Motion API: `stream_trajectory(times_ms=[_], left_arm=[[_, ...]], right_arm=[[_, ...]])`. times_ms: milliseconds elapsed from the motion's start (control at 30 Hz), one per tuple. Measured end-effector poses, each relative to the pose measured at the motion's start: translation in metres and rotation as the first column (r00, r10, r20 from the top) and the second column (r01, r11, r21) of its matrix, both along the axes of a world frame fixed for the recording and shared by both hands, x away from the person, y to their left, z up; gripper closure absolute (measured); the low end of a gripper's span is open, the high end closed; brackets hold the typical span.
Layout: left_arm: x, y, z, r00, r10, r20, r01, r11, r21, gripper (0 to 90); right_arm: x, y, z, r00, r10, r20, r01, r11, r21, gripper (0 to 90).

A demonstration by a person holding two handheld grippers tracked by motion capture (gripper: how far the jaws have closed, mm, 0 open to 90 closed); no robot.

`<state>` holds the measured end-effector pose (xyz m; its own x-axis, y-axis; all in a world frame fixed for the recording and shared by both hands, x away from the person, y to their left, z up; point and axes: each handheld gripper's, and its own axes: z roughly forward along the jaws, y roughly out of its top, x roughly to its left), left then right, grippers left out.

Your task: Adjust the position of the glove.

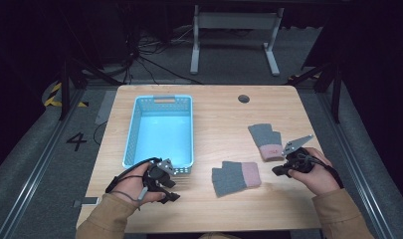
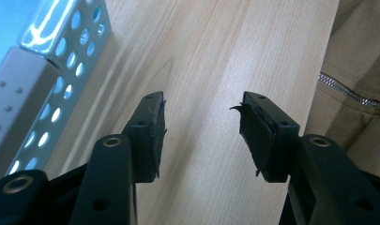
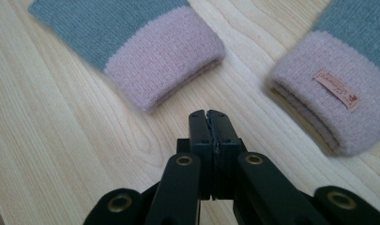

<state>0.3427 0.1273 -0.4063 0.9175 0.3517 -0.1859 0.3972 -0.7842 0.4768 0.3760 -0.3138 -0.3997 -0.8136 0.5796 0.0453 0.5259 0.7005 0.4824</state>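
Two grey knitted fingerless gloves with pink cuffs flat on light wooden bench (image 1: 214, 112): one (image 1: 236, 178) at 5 o'clock, other (image 1: 266, 140) at 3 o'clock. Right hand-held gripper (image 3: 209, 116) closed, empty, between both cuffs. Left hand-held gripper (image 2: 202, 117) open, empty, beside perforated light-blue plastic basket (image 1: 133, 130), 7 o'clock.

A dark numeral "4" (image 1: 76, 141) stands on the grey floor, left of the table (image 1: 219, 119). The glove's small label (image 3: 337, 89) is unreadable.
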Motion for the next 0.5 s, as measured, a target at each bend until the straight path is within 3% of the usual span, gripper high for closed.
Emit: stream_trajectory(times_ms=[100,267,500], left_arm=[[-0.001,-0.001,0.003,0.9994,0.000,0.034,0.000,0.9999,0.012,56.4],[-0.005,-0.003,0.011,0.9999,0.008,0.014,-0.007,0.9996,-0.026,59.6],[-0.004,-0.003,0.008,0.9996,0.025,0.016,-0.025,0.9995,-0.021,57.0]], right_arm=[[0.000,0.004,-0.001,0.9999,0.011,-0.002,-0.011,1.000,0.001,90.0],[0.001,0.011,-0.005,0.9994,0.032,-0.013,-0.032,0.999,-0.001,90.0],[0.002,0.022,-0.014,0.9970,0.061,-0.048,-0.062,0.998,-0.023,90.0]])
